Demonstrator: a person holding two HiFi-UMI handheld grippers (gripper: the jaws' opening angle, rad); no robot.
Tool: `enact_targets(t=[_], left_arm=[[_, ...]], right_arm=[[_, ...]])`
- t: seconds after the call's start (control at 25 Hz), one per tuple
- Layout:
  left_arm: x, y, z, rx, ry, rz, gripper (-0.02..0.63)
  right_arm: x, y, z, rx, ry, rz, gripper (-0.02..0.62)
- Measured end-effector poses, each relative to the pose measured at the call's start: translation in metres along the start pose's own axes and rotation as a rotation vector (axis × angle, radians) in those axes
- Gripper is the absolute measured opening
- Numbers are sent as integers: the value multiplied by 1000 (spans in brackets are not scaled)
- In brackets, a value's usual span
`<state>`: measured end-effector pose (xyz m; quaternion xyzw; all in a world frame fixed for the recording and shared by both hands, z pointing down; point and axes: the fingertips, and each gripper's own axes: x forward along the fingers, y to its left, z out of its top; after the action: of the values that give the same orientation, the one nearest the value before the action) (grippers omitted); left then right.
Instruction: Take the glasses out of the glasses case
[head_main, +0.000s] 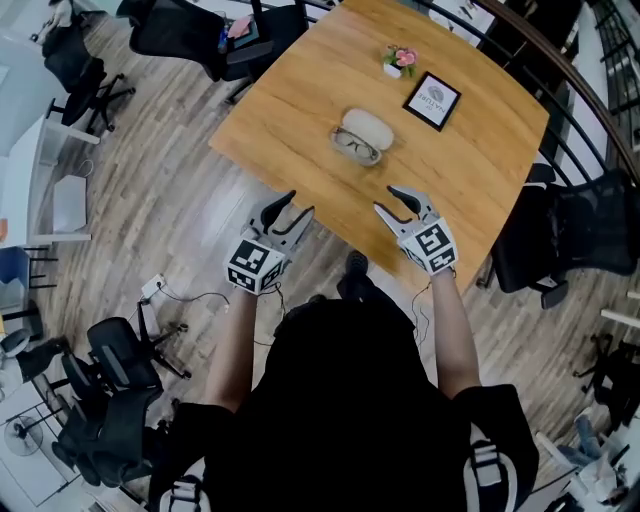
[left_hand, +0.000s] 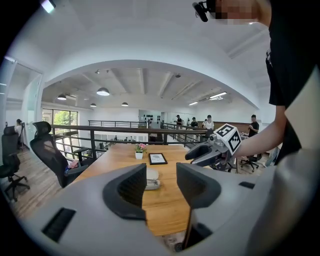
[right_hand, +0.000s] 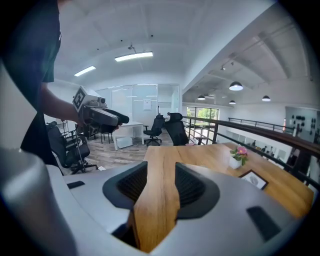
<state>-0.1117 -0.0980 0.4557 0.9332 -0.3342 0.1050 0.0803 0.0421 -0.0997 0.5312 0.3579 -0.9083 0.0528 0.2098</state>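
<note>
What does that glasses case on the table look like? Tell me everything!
The glasses case is a cream-white oval shell that looks smooth and hard. It lies open on the wooden table with both halves facing up. Dark-rimmed glasses rest in the half nearer the person. Only the table and glasses touch it.

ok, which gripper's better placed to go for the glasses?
Probably left: the left gripper, open and empty, has the glasses case lined up between its jaws. The right gripper, also open, aims at bare table.
</note>
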Motion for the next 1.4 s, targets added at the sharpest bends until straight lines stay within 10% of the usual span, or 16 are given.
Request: enact_targets(t=[0.72,1.4], left_arm=[[37,27,-2,-45,27,80,201],[94,95,-1,-66,49,-51,201]], right_arm=[[31,-39,-9,12,12,86,163],[85,-80,-16,93,82,-8,108]])
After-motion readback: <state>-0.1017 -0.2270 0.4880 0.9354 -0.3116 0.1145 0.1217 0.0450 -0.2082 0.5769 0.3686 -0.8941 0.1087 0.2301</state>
